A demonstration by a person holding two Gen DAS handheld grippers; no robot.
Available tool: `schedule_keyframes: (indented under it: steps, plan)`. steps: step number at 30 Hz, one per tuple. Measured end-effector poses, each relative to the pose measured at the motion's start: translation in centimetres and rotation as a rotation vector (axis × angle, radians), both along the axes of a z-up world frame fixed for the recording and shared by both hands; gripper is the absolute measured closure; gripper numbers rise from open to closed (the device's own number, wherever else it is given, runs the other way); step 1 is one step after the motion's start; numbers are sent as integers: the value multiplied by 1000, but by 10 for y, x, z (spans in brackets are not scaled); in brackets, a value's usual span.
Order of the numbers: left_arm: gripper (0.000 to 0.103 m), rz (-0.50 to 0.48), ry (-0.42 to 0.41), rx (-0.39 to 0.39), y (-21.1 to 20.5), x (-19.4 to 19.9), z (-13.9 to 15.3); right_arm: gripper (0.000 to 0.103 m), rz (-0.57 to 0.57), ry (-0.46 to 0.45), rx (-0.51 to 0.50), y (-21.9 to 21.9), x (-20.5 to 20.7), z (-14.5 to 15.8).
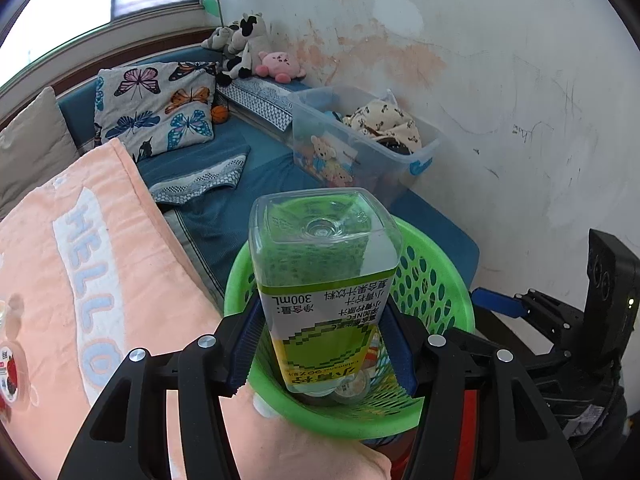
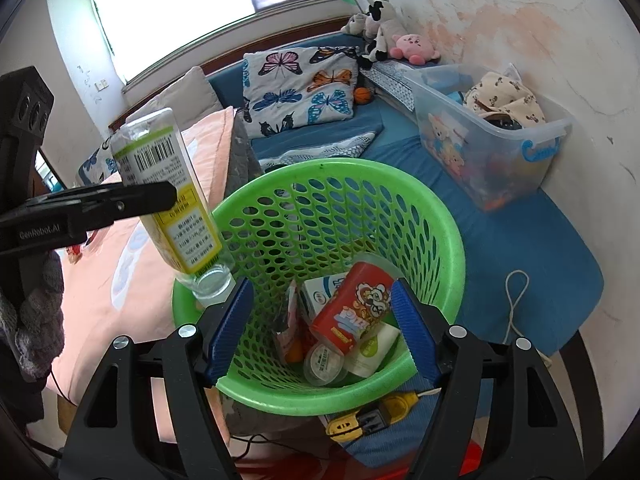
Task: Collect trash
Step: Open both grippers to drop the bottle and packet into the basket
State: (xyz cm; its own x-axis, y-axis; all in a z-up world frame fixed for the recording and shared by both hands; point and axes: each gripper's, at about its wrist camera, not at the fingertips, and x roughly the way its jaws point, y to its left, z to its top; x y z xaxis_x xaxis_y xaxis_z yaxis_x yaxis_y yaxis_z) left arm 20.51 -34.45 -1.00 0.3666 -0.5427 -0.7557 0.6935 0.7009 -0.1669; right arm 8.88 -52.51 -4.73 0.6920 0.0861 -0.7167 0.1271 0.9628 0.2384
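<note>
My left gripper [image 1: 322, 314] is shut on an empty clear square bottle [image 1: 324, 264] with a green and yellow label. The bottle hangs neck down, over the near left rim of a green perforated basket [image 1: 440, 264]. From the right wrist the bottle [image 2: 168, 184] tilts over the basket's left rim [image 2: 340, 168], with a black left finger [image 2: 132, 202] across it. My right gripper [image 2: 320, 296] stands open over the basket with nothing between its pads. Inside the basket lie a red snack tub [image 2: 352, 312], a white carton [image 2: 320, 292], a clear cup [image 2: 324, 364] and a pink wrapper [image 2: 290, 332].
The basket stands at the edge of a blue bed. A peach towel [image 1: 92, 264] lies to the left and a clear storage box [image 2: 492, 152] stands against the wall. A butterfly pillow [image 2: 300, 88] and plush toys [image 2: 384, 28] sit behind. A yellow power strip [image 2: 372, 416] lies below the basket.
</note>
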Motion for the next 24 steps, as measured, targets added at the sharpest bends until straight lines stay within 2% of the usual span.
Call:
schedule_keyframes:
  steps: [10, 13, 16, 24]
  plan:
    - [48, -26, 44, 28, -3, -3, -13, 31, -6, -2, -2, 0, 0, 1]
    - [44, -34, 54, 24, -1, -4, -15, 31, -9, -7, -2, 2, -2, 3]
    - [38, -41, 50, 18, 4, -8, -12, 31, -6, -9, -6, 6, -3, 6]
    - [36, 18, -1, 20, 45, -17, 1, 30, 34, -34, -28, 31, 0, 21]
